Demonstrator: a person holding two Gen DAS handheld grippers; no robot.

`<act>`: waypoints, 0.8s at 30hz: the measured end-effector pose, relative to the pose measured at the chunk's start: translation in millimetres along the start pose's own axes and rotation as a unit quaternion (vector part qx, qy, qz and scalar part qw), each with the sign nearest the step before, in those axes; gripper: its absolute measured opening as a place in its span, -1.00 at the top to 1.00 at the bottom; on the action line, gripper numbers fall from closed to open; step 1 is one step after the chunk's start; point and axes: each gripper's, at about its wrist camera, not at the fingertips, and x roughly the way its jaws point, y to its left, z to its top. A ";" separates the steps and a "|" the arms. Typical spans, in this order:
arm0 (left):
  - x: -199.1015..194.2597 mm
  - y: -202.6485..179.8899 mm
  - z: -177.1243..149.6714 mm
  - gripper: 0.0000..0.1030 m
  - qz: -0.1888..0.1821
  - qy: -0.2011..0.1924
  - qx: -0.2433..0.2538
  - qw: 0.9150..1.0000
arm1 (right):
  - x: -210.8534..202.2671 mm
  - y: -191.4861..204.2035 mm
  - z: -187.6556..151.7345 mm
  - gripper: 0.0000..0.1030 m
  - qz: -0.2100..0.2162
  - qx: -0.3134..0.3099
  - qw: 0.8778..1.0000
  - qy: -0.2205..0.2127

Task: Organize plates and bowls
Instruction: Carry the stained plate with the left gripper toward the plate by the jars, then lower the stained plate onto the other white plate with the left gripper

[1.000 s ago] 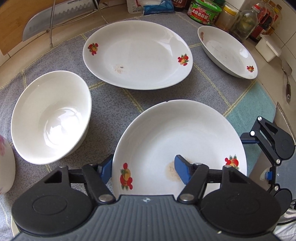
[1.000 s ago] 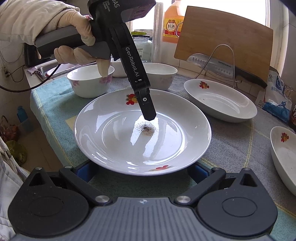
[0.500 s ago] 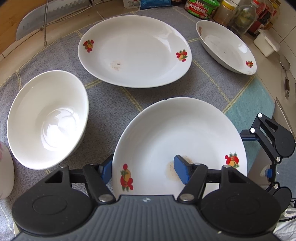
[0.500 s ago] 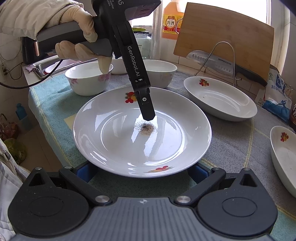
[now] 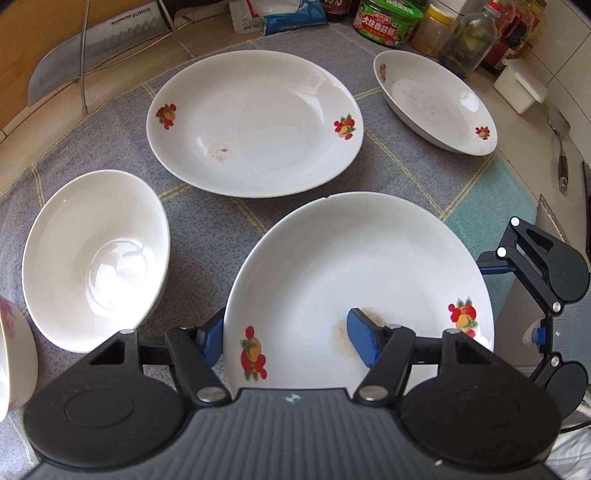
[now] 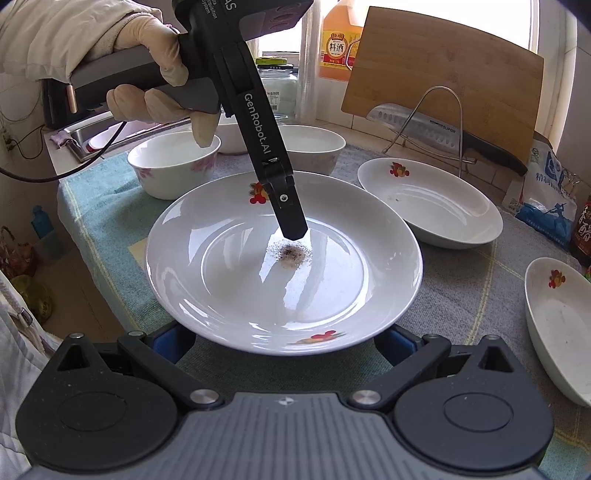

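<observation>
A white fruit-printed plate (image 5: 354,273) with a brown crumb stain is held off the cloth. My left gripper (image 5: 288,336) is shut on its rim, one blue pad above and one below; it shows as the black arm (image 6: 273,173) in the right wrist view. My right gripper (image 6: 284,343) is open, its blue pads spread wide under the near rim of the same plate (image 6: 284,258). A second plate (image 5: 255,122) and a third deep plate (image 5: 436,103) lie further back. A plain white bowl (image 5: 96,258) stands left.
A pink-flowered bowl (image 6: 173,166) and more white bowls (image 6: 310,147) stand near the sink. A cutting board (image 6: 443,85), a cleaver on a wire rack (image 6: 436,125), bottles and jars (image 5: 388,18) line the back. The counter edge is left in the right wrist view.
The held plate has risen slightly and moved with my left gripper; the view pulled back from the far plates. My right gripper stays spread under the plate's near rim.
</observation>
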 end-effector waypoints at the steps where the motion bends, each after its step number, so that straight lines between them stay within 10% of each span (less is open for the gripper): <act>1: -1.2 -1.5 1.5 -0.28 0.001 -0.001 0.002 1.000 | -1.8 -1.5 0.8 -1.00 -0.001 0.000 1.000 -0.001; 24: 2.7 -65.3 97.7 -0.28 -0.007 -0.039 0.063 0.997 | -47.1 -83.7 -12.6 -1.00 -0.057 0.014 0.998 -0.016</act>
